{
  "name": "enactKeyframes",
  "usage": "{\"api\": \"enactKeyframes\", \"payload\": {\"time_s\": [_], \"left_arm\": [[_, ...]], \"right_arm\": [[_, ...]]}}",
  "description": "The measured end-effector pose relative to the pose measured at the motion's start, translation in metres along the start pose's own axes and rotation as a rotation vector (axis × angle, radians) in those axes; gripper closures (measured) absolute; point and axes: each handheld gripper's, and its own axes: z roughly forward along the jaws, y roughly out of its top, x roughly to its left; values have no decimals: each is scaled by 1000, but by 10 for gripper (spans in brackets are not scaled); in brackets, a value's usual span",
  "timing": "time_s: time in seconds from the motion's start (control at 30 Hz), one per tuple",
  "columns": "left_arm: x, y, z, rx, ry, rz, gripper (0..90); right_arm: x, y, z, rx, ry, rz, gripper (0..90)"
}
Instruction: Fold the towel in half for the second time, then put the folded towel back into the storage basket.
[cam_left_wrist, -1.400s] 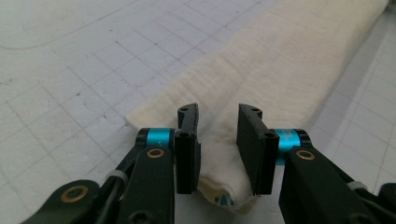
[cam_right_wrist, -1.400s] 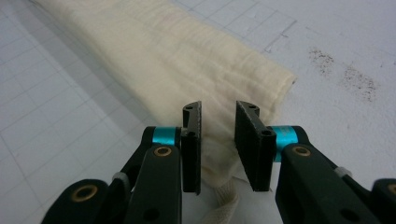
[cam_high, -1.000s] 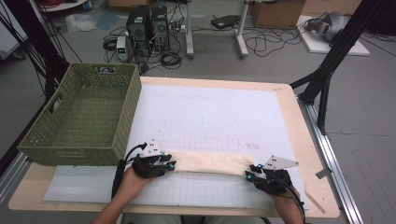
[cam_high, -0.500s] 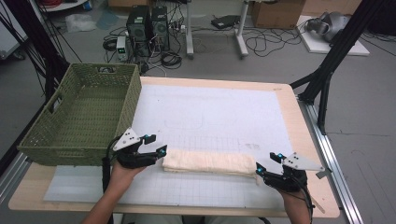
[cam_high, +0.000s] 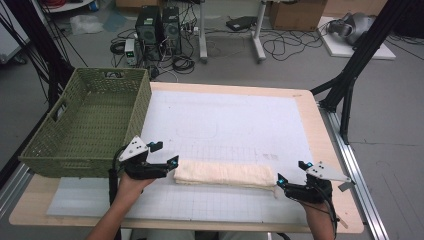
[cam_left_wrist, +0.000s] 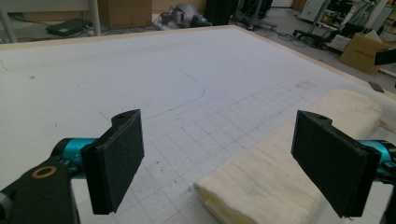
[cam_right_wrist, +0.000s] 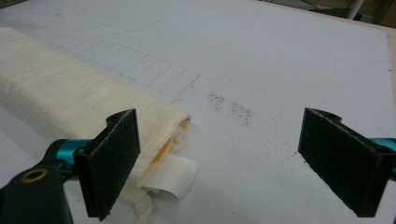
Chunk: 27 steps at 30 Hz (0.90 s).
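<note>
Folding step: I take it the cream towel (cam_high: 223, 175) is being folded down before it goes into the green basket (cam_high: 85, 125) — a judgement from how things lie.
Towel place: lower middle of the high view, a long folded strip on the white mat of the worktop (cam_high: 310, 107), ends pointing left and right.
Left hand-held gripper (cam_high: 172, 162): released, jaws wide, just beside the towel's left end; in its own view that end (cam_left_wrist: 261, 186) sits low between the jaws.
Right hand-held gripper (cam_high: 280, 181): also released, at the right end, where a white label (cam_right_wrist: 170, 179) sticks out of the layers (cam_right_wrist: 84, 100).
Grip advice: I would bring each jaw pair over a corner and catch every layer, not just the top fold.
Label: tuck it in — or at least keep it out of the pinch.
Fold advice: lift both ends level, carry one over the other, edges matched.
Risk: uneven lift would let the inner layers slide out.
</note>
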Motion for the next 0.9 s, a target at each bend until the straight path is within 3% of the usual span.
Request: {"api": "enactKeyframes", "payload": {"time_s": [0.53, 0.9], "left_arm": [[1, -1, 1, 7, -4, 14, 175], [2, -2, 0, 3, -15, -2, 184]], "right_arm": [[2, 0, 2, 29, -5, -5, 119], [1, 0, 2, 30, -14, -3, 119]]}}
